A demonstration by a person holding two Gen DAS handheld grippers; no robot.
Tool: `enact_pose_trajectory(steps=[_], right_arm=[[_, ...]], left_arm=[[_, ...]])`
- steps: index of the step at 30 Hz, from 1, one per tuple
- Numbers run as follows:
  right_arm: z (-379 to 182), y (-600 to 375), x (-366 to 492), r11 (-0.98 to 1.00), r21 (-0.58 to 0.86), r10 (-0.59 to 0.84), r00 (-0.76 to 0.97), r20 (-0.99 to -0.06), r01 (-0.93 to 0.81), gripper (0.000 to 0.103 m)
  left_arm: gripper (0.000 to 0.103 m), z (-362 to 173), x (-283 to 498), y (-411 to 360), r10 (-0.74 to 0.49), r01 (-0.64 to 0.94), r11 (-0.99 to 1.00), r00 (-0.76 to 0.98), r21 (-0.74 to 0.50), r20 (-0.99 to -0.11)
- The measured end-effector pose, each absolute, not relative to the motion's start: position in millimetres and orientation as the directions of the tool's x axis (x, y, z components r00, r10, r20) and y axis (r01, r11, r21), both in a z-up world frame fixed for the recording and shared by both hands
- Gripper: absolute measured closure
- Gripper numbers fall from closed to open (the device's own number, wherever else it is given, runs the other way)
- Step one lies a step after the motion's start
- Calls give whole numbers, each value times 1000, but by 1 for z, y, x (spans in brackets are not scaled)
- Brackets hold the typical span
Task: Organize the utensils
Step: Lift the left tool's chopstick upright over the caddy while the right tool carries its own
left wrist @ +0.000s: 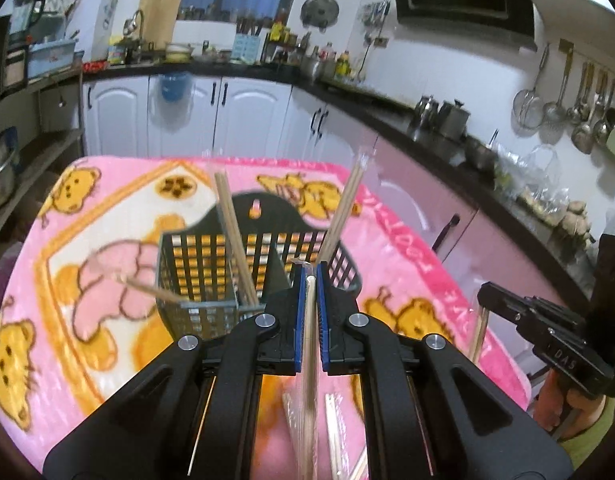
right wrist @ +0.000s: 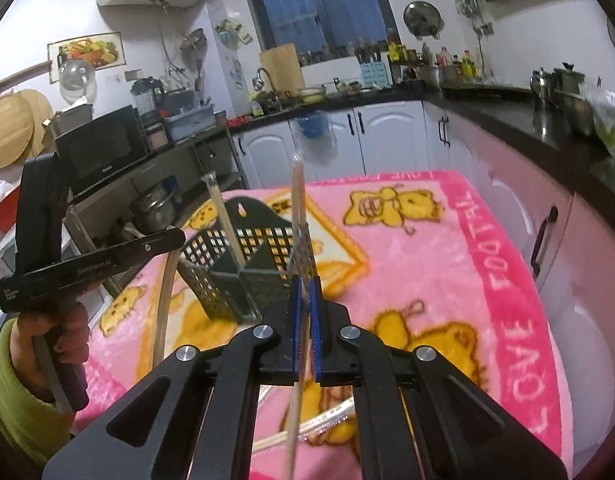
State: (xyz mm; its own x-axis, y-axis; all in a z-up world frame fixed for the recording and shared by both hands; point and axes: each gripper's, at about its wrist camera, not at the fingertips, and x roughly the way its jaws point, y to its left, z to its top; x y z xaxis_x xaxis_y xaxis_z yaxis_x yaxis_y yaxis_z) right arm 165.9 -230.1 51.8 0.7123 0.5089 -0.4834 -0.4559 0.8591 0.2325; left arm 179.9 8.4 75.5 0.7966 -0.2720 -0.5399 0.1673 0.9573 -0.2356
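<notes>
Item: wrapped chopsticks, in clear plastic sleeves. One pair (left wrist: 309, 332) is clamped between the blue pads of the left gripper (left wrist: 310, 270), jaws narrowed down tight on it, the stick running back under the tool and its tip poking out just ahead. A second pair (right wrist: 298, 216) is pinched the same way in the right gripper (right wrist: 304, 282), standing steeply, its top well above the jaws and its tail hanging below.

Item: black slotted caddy (left wrist: 211, 256), upright on the blanket, split by an inner divider. One wrapped pair (left wrist: 233, 236) already leans in its left compartment. A further pair (left wrist: 341, 212) stands at its right end; I cannot tell whether that one sits in the caddy or is the right tool's, seen across.

Item: loose wrapped pairs (right wrist: 307, 426), several, lying flat on the blanket near the person, under the tools.

Item: pink bear-print blanket (right wrist: 447, 248), covering the table; the caddy rests toward its far side.

Surroundings: white kitchen cabinets (left wrist: 187, 116), dark counter, hanging ladles. A green sleeve (right wrist: 15, 400) shows at the left handle.

Progress, as I judge it: early to middle. At least one pair is stowed, two are held above the blanket short of the caddy, and the loose ones remain to be collected.
</notes>
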Motion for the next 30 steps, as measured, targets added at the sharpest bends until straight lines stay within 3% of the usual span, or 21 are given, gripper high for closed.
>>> enact_pose_trajectory(steps=[9, 30], right_arm=[[82, -222, 162, 855, 203, 516, 745, -422, -477, 99], [141, -204, 175, 835, 203, 550, 781, -297, -511, 99]], left_arm=[[100, 115, 179, 9, -237, 157, 965, 866, -210, -440], [100, 166, 204, 11, -178, 119, 972, 936, -204, -303]])
